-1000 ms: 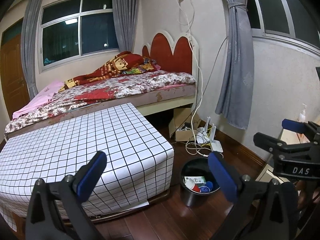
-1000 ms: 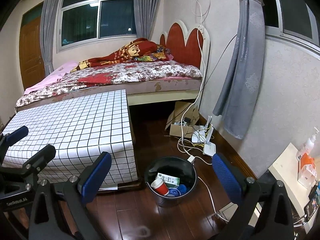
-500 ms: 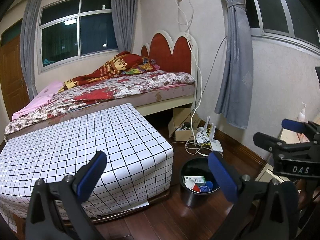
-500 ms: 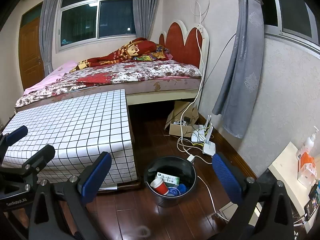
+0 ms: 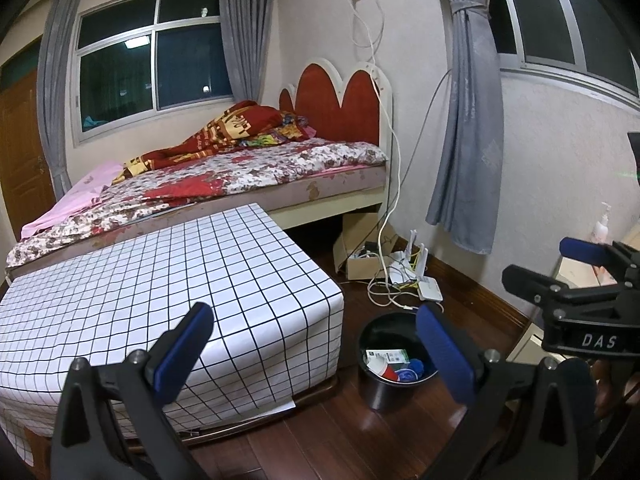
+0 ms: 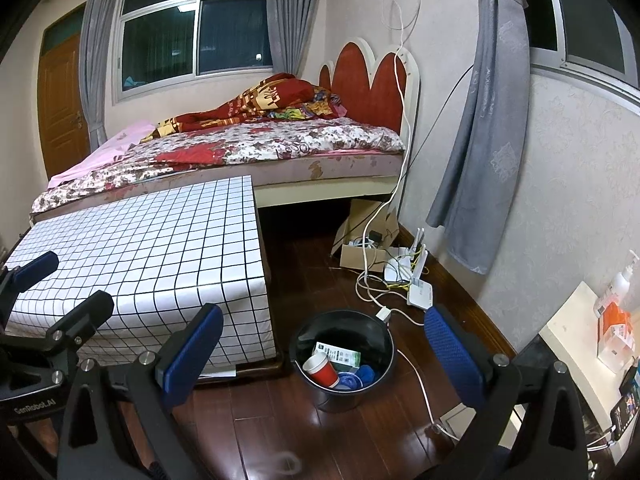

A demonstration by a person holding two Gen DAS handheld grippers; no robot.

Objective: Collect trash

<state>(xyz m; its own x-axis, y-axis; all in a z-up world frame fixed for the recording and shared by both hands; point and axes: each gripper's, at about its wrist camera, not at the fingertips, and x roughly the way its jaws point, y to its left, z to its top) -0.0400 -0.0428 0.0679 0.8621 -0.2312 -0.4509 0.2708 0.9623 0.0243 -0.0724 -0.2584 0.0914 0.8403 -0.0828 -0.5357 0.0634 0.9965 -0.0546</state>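
- The blue-padded fingers [image 5: 182, 354] of the left gripper [image 5: 312, 352] are standing wide apart and gripping nothing.
- The right gripper [image 6: 324, 354] is likewise spread wide, its fingers [image 6: 192, 354] holding nothing.
- Both tools are hanging above the dark wooden floor [image 6: 320, 440], side by side and pointing the same way, probably because nothing is waiting in either of them to be dropped.
- A black trash bin [image 6: 342, 392] is standing on the floor just beside the near right corner of a low table draped in a white checked cloth [image 6: 160, 256].
- Inside the bin a red paper cup [image 6: 320, 368], a small printed carton [image 6: 338, 354] and some blue plastic bits [image 6: 362, 376] are lying, so the collecting looks largely done.
- In the right wrist view the bin is sitting between the two fingers, below and ahead of them, well apart from both.
- In the left wrist view the bin [image 5: 394, 394] is sitting beside the right-hand finger, which is partly covering its rim.
- No loose litter is showing on the cloth or the floor.
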